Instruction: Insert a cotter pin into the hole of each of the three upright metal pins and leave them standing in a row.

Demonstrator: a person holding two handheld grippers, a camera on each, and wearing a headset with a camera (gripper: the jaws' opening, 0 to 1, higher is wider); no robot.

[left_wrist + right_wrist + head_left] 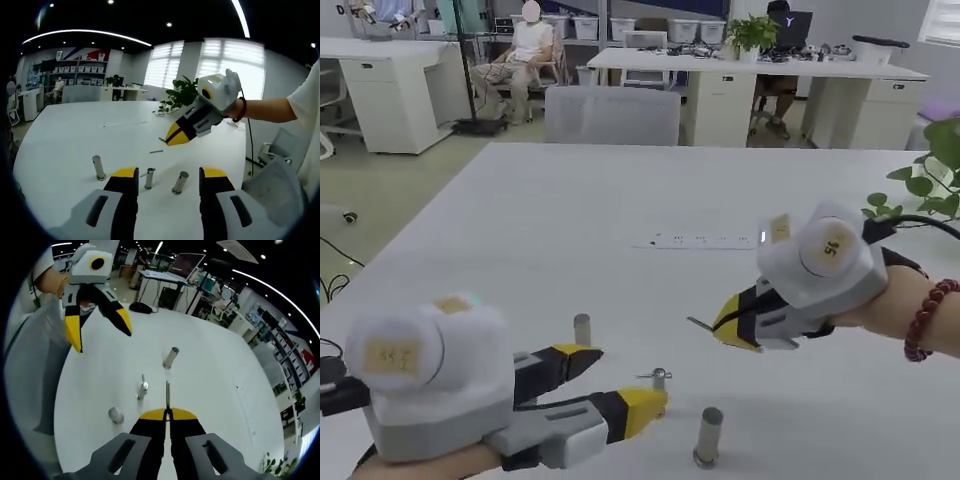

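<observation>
In the head view, the left gripper [615, 380] is low on the left above the flat white table [570, 220], and its two yellow-tipped jaws stand apart with nothing between them. Just in front of it three short upright grey metal cylinders stand on the table in a slanted row: the far pin [582, 328], the middle pin [660, 379] and the near pin [708, 437]. A thin grey metal second cotter pin [648, 376] sits across the top of the middle pin. The right gripper [725, 326] hangs above the table to the right of the row, apart from all three pins. Its jaws are pressed together on a thin grey metal cotter pin [701, 323] that sticks out from the tips. Farther back a long white power strip [705, 240] lies on the table, and a leafy green plant [930, 180] is at the right edge. In the left gripper view, the left gripper [168, 175] shows a wide gap, with the middle pin and near pin seen through this gap and the far pin to the left; the right gripper comes in from the right, raised above them. In the right gripper view, the right gripper [167, 415] is clenched on the cotter pin [167, 394], which points toward the row, while the left gripper, spread wide, is in the upper left.
</observation>
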